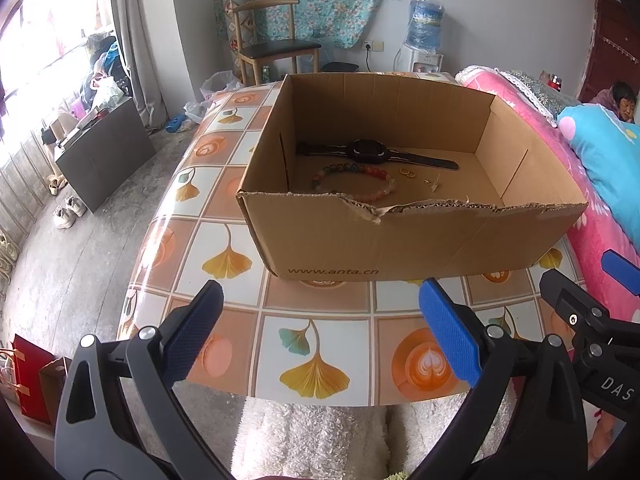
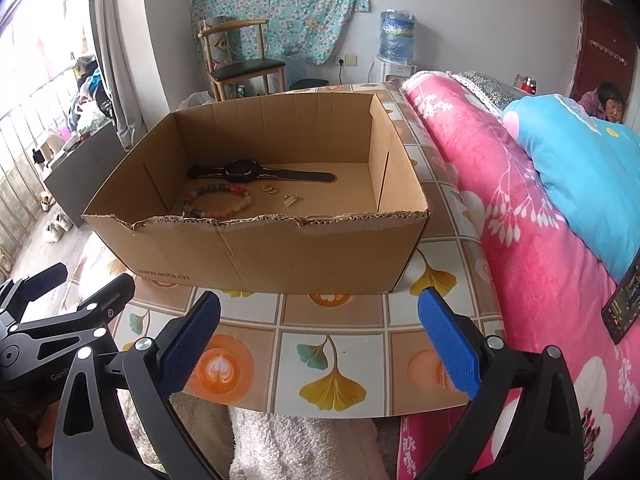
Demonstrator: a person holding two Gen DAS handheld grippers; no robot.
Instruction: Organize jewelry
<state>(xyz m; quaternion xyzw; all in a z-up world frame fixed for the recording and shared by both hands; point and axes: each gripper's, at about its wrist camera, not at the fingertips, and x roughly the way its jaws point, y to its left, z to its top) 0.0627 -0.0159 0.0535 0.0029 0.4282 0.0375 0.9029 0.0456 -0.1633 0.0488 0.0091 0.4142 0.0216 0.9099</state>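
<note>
An open cardboard box point(image 1: 400, 236) point(image 2: 280, 256) stands on the tiled table. Inside lie a black watch point(image 1: 372, 151) point(image 2: 248, 171), a coloured bead bracelet point(image 1: 360, 178) point(image 2: 218, 200), small gold rings point(image 1: 407, 172) point(image 2: 270, 189) and a small metal earring point(image 1: 433, 183) point(image 2: 291, 199). My left gripper point(image 1: 320, 336) is open and empty, held near the table's front edge, short of the box. My right gripper point(image 2: 320, 340) is open and empty, also in front of the box. The right gripper also shows at the right of the left wrist view point(image 1: 592, 292).
The table point(image 1: 320, 328) point(image 2: 340, 344) has a ginkgo-and-coffee patterned cover. A bed with pink quilt point(image 2: 520, 208) and blue pillow point(image 2: 580, 168) lies to the right, with a phone point(image 2: 624, 304) on it. A chair point(image 1: 272, 44) and water dispenser point(image 1: 424, 36) stand behind.
</note>
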